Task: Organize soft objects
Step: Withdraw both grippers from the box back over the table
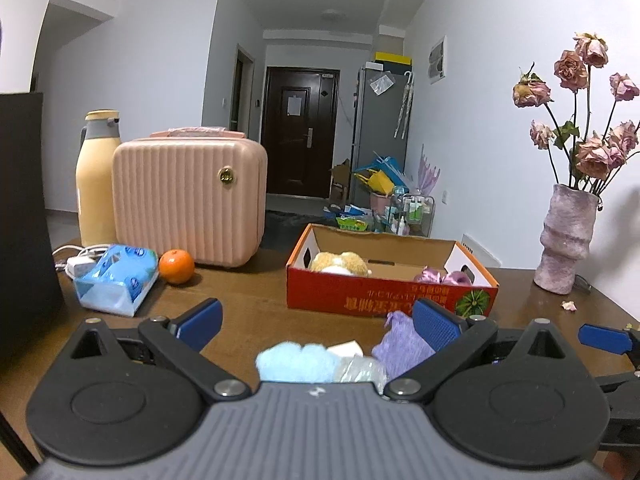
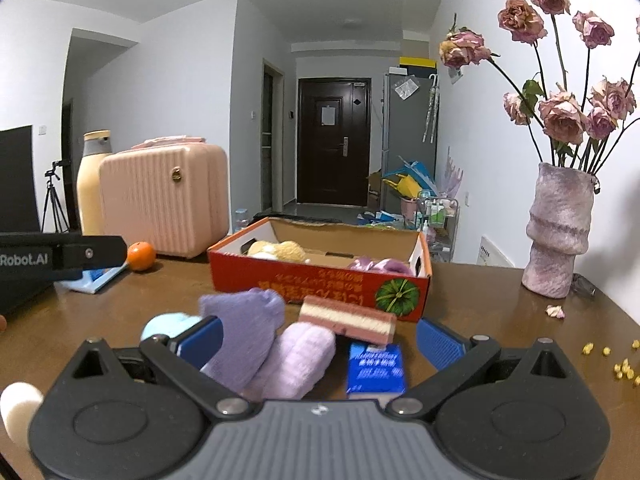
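Observation:
A red cardboard box (image 1: 360,298) (image 2: 320,280) stands on the brown table, holding a tan plush toy (image 1: 340,262) (image 2: 280,251) and a shiny purple item (image 1: 444,277) (image 2: 380,266). My left gripper (image 1: 318,326) is open over a light blue fluffy item (image 1: 296,362) and a purple knit piece (image 1: 400,346). My right gripper (image 2: 320,340) is open around two purple knit pieces (image 2: 248,332) (image 2: 296,360), a pink-and-cream striped sponge block (image 2: 348,320) and a small blue box (image 2: 376,368). The blue fluffy item (image 2: 164,326) lies to its left.
A pink ribbed case (image 1: 188,196), a cream flask (image 1: 96,176), an orange (image 1: 176,266) and a tissue pack (image 1: 116,278) sit at the left. A vase of dried roses (image 2: 560,228) stands at the right. Yellow crumbs (image 2: 624,368) lie near the right edge.

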{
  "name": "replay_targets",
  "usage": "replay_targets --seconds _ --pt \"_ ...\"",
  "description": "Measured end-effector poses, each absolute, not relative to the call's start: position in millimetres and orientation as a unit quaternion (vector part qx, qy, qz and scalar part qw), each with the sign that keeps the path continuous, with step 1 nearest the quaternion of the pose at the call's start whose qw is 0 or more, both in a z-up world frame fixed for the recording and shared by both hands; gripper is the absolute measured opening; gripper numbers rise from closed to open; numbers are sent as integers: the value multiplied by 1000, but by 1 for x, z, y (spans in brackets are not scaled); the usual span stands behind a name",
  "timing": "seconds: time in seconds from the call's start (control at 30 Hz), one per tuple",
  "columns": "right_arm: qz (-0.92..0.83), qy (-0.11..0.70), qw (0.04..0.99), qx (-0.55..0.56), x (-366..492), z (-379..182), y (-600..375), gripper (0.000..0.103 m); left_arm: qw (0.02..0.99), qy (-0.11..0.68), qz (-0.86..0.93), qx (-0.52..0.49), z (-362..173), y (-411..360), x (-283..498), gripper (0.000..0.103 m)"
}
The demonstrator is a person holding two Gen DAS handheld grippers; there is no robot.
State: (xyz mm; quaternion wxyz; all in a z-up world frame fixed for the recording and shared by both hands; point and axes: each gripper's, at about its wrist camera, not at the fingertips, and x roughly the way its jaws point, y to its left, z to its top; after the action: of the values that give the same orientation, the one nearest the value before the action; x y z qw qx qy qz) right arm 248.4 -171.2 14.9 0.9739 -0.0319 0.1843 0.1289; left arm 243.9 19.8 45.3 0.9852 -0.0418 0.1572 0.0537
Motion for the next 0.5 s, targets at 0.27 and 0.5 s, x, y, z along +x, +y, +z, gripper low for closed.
replay_targets --seconds 0.27,0.5 --pt "138 195 970 -37 225 2 -160 103 984 163 43 -50 34 32 220 103" --pt "134 198 971 -27 222 2 -163 103 985 162 32 -44 38 28 215 103"
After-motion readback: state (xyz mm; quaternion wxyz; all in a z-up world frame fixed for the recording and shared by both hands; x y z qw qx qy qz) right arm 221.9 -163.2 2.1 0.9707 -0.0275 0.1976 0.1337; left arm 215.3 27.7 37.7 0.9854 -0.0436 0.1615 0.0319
